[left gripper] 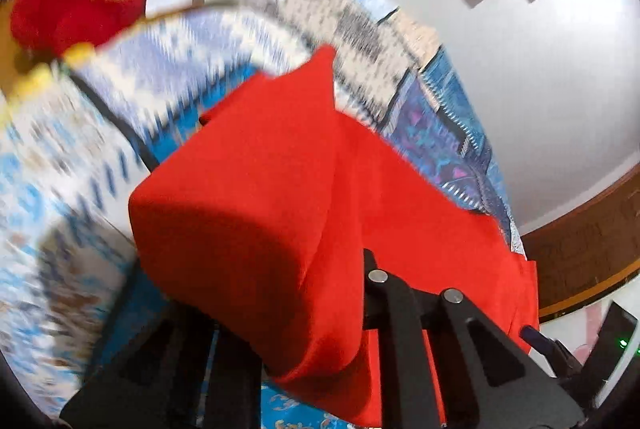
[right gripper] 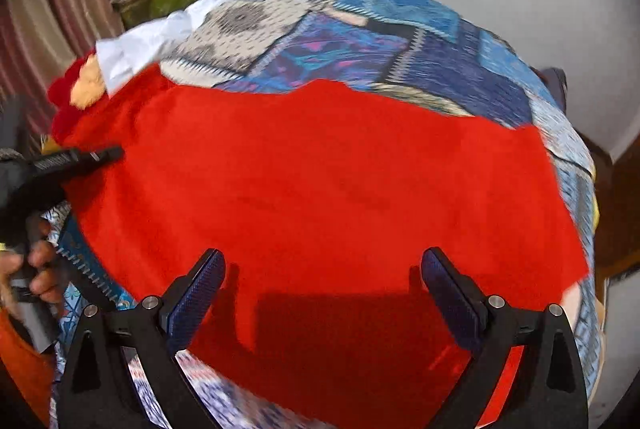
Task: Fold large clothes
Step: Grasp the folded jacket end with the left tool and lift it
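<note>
In the right wrist view the right claw [right gripper: 322, 299] hangs spread wide over the near edge of the red cloth [right gripper: 312, 189], likely ready to take it. The cloth lies flat on the patterned bedspread [right gripper: 360, 41]. At the frame's left, the left claw [right gripper: 116, 152], pinching the cloth's edge, lifts it, probably to fold it over.

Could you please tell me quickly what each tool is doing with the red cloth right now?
Left tool: closed on the red cloth, lifting a fold.
Right tool: open, above the cloth, holding nothing.
</note>
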